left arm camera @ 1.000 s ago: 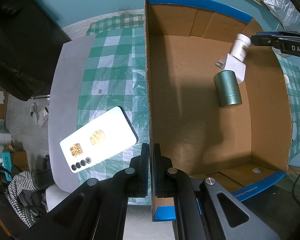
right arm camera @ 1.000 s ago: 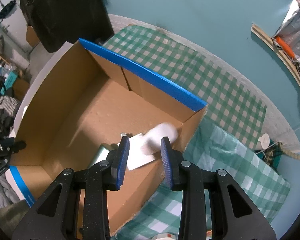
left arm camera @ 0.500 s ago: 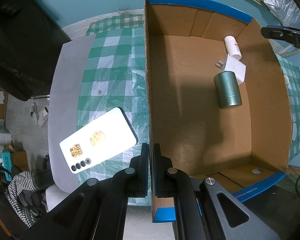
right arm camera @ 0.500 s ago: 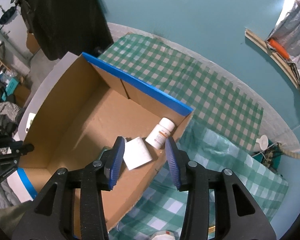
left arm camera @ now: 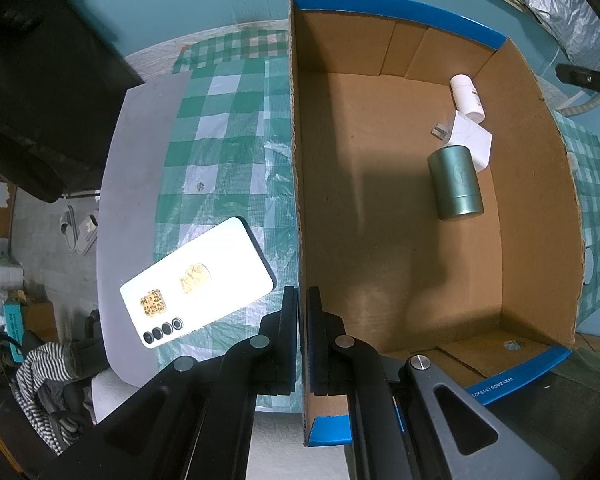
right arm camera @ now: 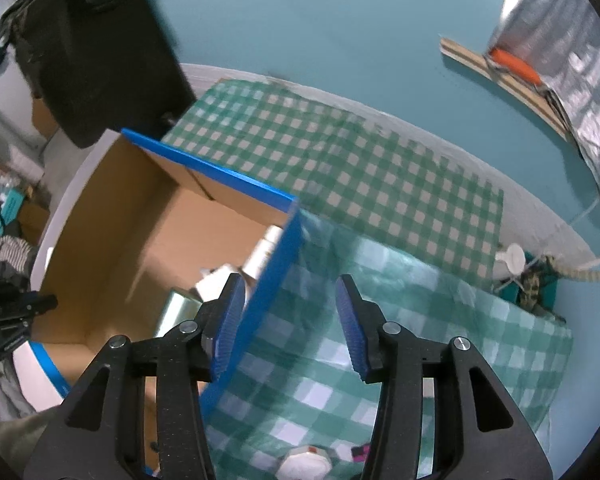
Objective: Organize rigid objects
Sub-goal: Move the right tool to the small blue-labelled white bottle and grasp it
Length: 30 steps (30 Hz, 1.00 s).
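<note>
A cardboard box (left arm camera: 380, 240) with blue-taped rims stands on the table. Inside, near its far right corner, lie a white bottle (left arm camera: 468, 98), a white plug adapter (left arm camera: 472, 140) and a teal tin (left arm camera: 456, 184). My left gripper (left arm camera: 303, 340) points straight down and is shut on the box's left wall. A white phone (left arm camera: 198, 282) lies face down on the cloth left of the box. My right gripper (right arm camera: 290, 320) hangs above the box's right rim (right arm camera: 276, 264) with its jaws opening and nothing pressed between them. The bottle (right arm camera: 266, 252) shows blurred beyond that rim.
A green checkered cloth (right arm camera: 380, 280) covers part of the round white table (left arm camera: 140, 152). A black bulky object (left arm camera: 40, 80) stands at the far left. Small white items (right arm camera: 304, 460) lie on the cloth near the right gripper. Crumpled foil (right arm camera: 560, 60) sits at the far right.
The right gripper let go of the white bottle, which now lies in the box's corner. It then rose and moved right past the box's wall, its jaws widening. The left gripper stayed put.
</note>
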### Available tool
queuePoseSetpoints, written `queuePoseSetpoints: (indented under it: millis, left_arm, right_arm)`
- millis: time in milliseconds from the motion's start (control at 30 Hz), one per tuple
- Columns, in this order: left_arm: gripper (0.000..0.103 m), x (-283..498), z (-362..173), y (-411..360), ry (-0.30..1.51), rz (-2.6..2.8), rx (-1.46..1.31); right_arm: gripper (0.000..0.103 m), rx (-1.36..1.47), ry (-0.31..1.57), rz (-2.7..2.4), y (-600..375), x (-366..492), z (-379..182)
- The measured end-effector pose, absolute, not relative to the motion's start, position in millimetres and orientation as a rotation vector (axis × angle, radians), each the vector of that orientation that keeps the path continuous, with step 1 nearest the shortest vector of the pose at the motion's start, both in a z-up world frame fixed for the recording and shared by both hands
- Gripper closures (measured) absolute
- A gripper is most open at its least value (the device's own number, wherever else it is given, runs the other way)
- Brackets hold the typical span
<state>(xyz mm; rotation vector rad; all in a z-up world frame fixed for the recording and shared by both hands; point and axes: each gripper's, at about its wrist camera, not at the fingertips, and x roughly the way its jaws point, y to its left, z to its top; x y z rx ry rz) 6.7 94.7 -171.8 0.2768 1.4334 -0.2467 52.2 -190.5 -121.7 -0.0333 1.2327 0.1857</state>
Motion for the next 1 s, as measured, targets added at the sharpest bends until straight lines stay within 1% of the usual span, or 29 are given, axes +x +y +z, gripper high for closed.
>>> queuePoseSetpoints:
  millis: [233,500,600,867,933,1000]
  left_arm:
    - [0.099,7,-171,94,1.434,-0.247,0.283]
    - [0.099,6,-169,93,1.432,-0.241,0.29]
    - [0.099,7,-170,93,1.43,-0.238,0.288]
    - [0.099,7,-170,94,1.431,-0.234,0.285]
    - [0.099,6,-170,94,1.43,-0.234,0.285]
    - [0.099,6,-169,95,1.43,-0.232,0.283]
  right_arm:
    - [0.056,-0.006,1.27,0.104,-226,48,-135]
    - [0.056,0.058,1.376,0.003,-274,49,-174]
    - [0.055,0.101,1.422,-0.021,-289,49,-192]
    - [0.054,0.148,1.488,-0.078,-306,49,-226]
    - [0.045,0.137,1.485,-0.101,-306,50,-230]
    - [0.045,0.144,1.494,-0.103,-305,49,-234]
